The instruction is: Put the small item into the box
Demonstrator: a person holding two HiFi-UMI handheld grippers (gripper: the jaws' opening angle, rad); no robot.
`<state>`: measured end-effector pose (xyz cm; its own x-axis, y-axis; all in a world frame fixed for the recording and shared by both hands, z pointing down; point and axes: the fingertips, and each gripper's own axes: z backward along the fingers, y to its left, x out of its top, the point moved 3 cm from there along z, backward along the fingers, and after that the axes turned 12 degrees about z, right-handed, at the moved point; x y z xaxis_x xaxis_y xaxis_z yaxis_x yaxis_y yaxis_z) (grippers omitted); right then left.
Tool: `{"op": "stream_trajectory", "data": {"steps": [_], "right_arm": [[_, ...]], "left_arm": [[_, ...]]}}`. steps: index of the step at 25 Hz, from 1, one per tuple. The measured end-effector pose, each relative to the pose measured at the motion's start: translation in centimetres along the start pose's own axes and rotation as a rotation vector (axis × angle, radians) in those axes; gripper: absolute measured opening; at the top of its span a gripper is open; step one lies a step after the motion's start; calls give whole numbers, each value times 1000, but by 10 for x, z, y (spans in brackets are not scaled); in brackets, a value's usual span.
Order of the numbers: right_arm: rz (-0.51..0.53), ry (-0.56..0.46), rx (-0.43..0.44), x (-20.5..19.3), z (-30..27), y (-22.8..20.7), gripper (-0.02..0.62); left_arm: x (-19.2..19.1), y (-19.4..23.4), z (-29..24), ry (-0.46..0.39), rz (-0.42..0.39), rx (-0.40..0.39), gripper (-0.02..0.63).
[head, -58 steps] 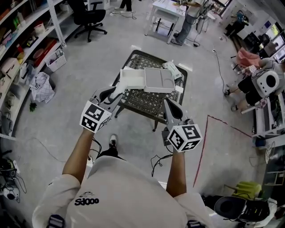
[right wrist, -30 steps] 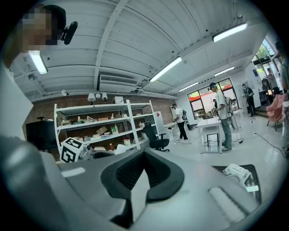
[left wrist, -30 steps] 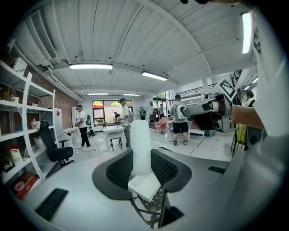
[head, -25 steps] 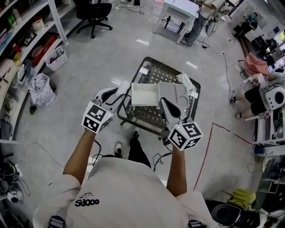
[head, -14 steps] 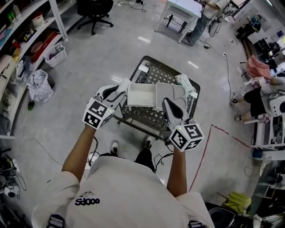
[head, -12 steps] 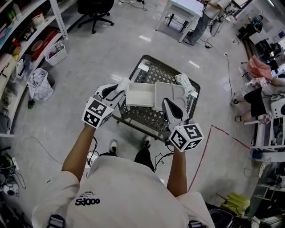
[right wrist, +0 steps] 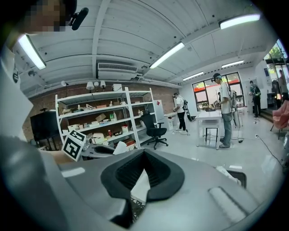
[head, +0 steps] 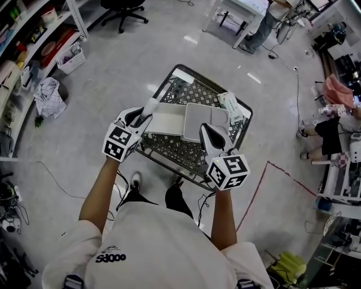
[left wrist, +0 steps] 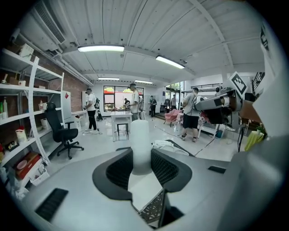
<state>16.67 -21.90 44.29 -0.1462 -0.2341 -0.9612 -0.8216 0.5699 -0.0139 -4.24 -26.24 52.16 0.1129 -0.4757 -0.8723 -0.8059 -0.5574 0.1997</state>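
A small white cylinder (left wrist: 139, 144) stands upright between the jaws of my left gripper (left wrist: 141, 162), which is shut on it. In the head view that left gripper (head: 141, 113) hovers at the left end of the open white box (head: 167, 119), with the cylinder (head: 149, 105) at its tip. The box's grey-white second half (head: 206, 118) lies beside the first half on a metal lattice table (head: 169, 148). My right gripper (head: 207, 133) hangs over the near edge of that half. In its own view the right gripper (right wrist: 143, 168) has its jaws together with nothing in them.
A wrapped white packet (head: 230, 107) lies at the table's right edge. Shelving (head: 34, 39) lines the left wall, with a bundled cloth (head: 49, 93) on the floor. An office chair (head: 121, 7) and a white desk (head: 237, 10) stand beyond; red tape (head: 282, 169) marks the floor at right.
The person has stepped up to the table. Both grippers have moved forward and now hang over the box. The left jaws still hold the cylinder.
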Motion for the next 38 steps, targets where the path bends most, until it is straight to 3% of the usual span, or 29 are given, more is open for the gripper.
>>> {"op": "stream_trajectory", "data": {"steps": [9, 14, 21, 27, 31, 38], "right_arm": [[-73, 89, 26, -52, -23, -38, 11], [-100, 134, 31, -75, -36, -42, 11], [-146, 186, 29, -103, -45, -46, 9], [-184, 232, 29, -124, -44, -48, 9], [-206, 258, 32, -137, -43, -48, 9], [-236, 284, 35, -151, -40, -51, 11]], "left_arm": [[-56, 10, -72, 166, 23, 52, 126], [-83, 20, -107, 238, 43, 55, 126], [-127, 30, -146, 405, 45, 55, 126], [-166, 40, -177, 567, 3, 85, 126], [-184, 42, -194, 651, -76, 115, 127], [-200, 40, -210, 733, -161, 112, 127]]}}
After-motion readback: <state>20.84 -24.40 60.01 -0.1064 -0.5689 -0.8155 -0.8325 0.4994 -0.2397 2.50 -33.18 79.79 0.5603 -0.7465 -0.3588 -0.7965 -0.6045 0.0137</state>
